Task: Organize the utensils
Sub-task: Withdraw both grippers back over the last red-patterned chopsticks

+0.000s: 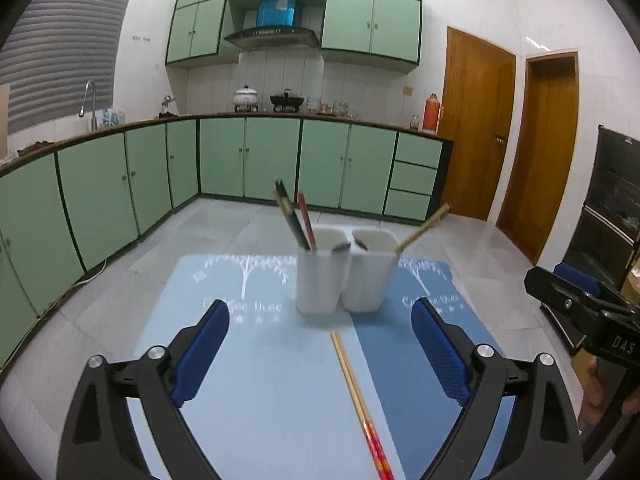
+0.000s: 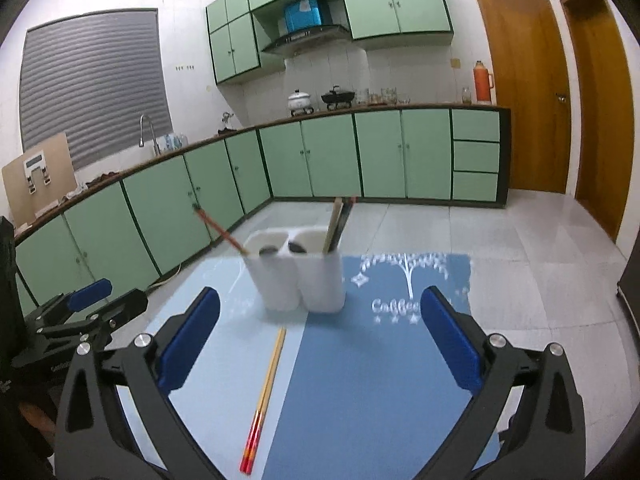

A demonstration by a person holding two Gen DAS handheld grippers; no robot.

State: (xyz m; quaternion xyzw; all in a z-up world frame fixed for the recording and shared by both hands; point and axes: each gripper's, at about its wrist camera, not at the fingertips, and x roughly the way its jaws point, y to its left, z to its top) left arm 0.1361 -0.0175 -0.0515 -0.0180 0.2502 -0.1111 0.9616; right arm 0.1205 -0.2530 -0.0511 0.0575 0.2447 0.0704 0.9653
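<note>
Left gripper [image 1: 320, 354]: jaws wide apart, nothing between the blue pads [image 1: 204, 354]; it hangs above the near part of the table mat [image 1: 224, 400]. Right gripper [image 2: 320, 344]: likewise spread wide and empty, over the darker half of the same mat.

Task item outstanding: one pair of chopsticks [image 1: 356, 396] with red ends lies flat on the mat, side by side, near the seam between the light and dark halves. It is just short of the holder and touches neither gripper.

Holder: a white two-compartment utensil holder [image 1: 344, 280] stands upright on the far part of the mat. It already contains several sticks, some dark, one red, one pale, leaning outward from both compartments, and dark rounded objects sit at the rims near the middle divider; these may be spoon ends, but blur prevents certainty.

Judgement: the task appears largely done. One pair remains to be picked up and stood in a compartment. Which compartment it belongs in cannot be told.

Differences between views: the left wrist view shows the right gripper at its right edge with part of a hand [image 1: 600, 396] beneath it, and a dark cabinet [image 1: 612, 216] beyond. The right wrist view shows the left gripper at its left edge, and the whole red-tipped end of the loose pair, which the left view cuts off.
</note>
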